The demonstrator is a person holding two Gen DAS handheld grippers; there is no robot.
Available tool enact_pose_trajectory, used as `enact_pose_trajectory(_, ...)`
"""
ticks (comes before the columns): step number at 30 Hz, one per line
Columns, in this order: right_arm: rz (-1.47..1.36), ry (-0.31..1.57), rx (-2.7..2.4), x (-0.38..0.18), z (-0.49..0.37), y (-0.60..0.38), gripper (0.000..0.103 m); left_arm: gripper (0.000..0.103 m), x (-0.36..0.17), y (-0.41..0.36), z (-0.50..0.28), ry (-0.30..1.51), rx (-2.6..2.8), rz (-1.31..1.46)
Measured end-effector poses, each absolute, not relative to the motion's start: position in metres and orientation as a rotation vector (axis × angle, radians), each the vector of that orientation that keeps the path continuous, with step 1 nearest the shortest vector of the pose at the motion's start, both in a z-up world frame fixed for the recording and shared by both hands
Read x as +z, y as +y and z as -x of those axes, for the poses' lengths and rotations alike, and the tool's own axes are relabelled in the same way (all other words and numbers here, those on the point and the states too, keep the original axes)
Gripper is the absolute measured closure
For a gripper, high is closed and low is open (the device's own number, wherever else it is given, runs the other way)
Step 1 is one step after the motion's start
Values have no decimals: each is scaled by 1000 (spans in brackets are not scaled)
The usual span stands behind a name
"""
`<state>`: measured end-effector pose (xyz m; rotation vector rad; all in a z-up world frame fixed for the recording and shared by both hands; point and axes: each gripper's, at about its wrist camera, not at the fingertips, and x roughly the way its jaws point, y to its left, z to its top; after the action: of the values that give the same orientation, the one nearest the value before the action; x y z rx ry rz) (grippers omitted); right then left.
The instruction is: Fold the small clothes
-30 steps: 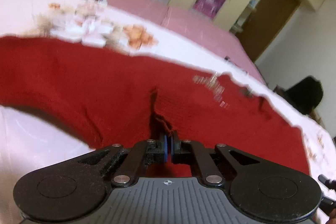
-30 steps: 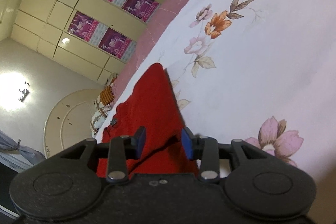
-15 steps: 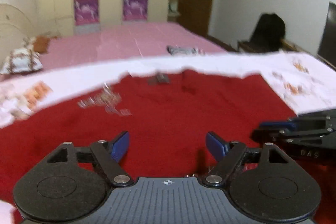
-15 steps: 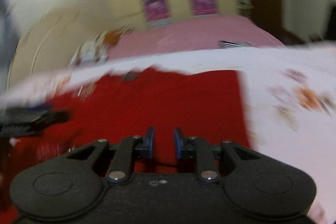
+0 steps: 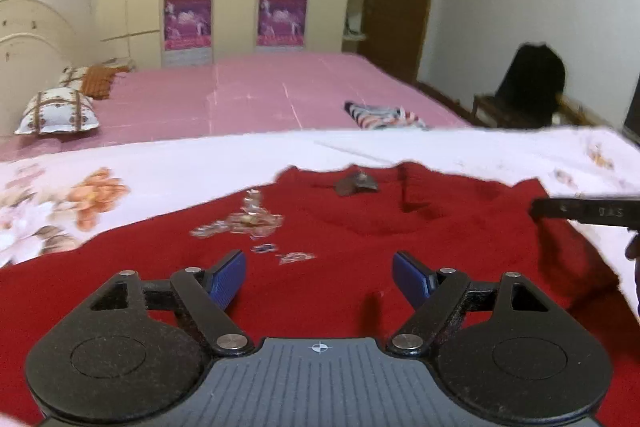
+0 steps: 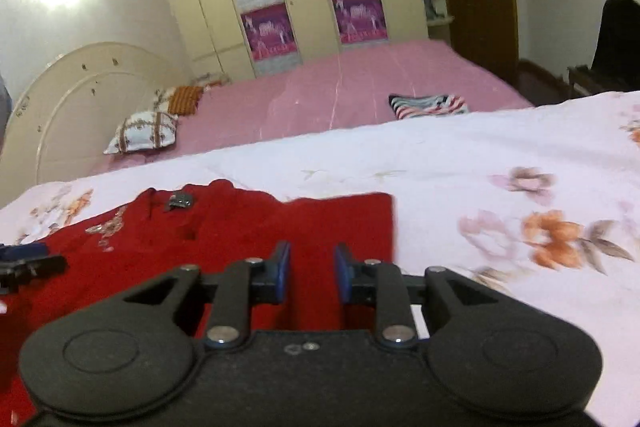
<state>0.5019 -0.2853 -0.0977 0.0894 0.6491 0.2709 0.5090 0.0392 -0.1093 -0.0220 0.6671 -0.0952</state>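
The left gripper has let go: its jaws stand wide apart over the red top with nothing between them, where 1 second ago they were pinched shut on a ridge of that cloth. The right gripper has jaws only narrowly apart and they have just been opening a little; no cloth sits between the pads as far as I can tell, though that view is slightly blurred. Earlier, red fabric ran up between those pads.

The top now lies spread flat on the floral sheet, collar and tag at the far edge, its right side a straight edge. So the garment looks laid out and released, ready for a first fold.

Both views, tilted 1 second ago, are now level, and in the left view the right gripper hangs at the top's right side.
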Motion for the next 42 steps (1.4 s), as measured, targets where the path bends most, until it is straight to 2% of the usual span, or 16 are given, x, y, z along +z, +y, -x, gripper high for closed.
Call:
enact_pose_trajectory(2, 7, 661, 219, -107, -512, -282, 82, 23, -125, 44, -517, 740, -33, -17)
enact_pose_trajectory(4, -54, 679, 140, -115, -519, -307, 81, 21, -130, 61, -507, 699, -23, 14)
enact_pose_trajectory(5, -85, 682, 103, -116, -519, -318, 86, 21, -131, 65, -505, 692, -17, 16)
enact_pose_trajectory(6, -81, 681, 92, -116, -517, -321, 77, 21, -130, 65, -504, 692, -13, 12)
enact_pose_trajectory(7, -48, 694, 82, -117, -515, -319, 73, 21, -129, 59, -500, 697, -4, 4)
enact_pose_trajectory(11, -109, 639, 115, -103, -484, -320, 74, 21, -107, 60, -470, 617, 31, 43)
enact_pose_trajectory(19, -158, 663, 140, -105, -399, -357, 72, 21, -103, 222, -337, 513, 398, 338)
enact_pose_trajectory(23, -202, 693, 101, -104, -371, -366, 70, 21, -120, 330, -269, 424, 604, 729)
enact_pose_trajectory(26, -232, 697, 90, -98, -362, -364, 70, 21, -131, 378, -242, 357, 701, 891)
enact_pose_trajectory(30, -240, 680, 107, -86, -358, -352, 69, 22, -145, 413, -233, 283, 673, 1018)
enact_pose_trajectory(37, -218, 644, 144, -69, -363, -334, 69, 23, -151, 443, -254, 281, 655, 1022)
enact_pose_trajectory(38, -218, 643, 143, -68, -364, -333, 69, 36, -151, 446, -257, 285, 664, 1013)
enact_pose_trajectory(39, -218, 646, 140, -69, -365, -334, 69, 59, -151, 450, -260, 307, 689, 995)
enact_pose_trajectory(40, -219, 650, 134, -70, -367, -334, 69, 75, -153, 456, -263, 340, 715, 976)
enact_pose_trajectory(41, -224, 656, 126, -72, -369, -336, 69, 97, -156, 459, -263, 387, 737, 966)
enact_pose_trajectory(42, -232, 660, 120, -73, -369, -337, 68, 97, -158, 463, -264, 395, 729, 965)
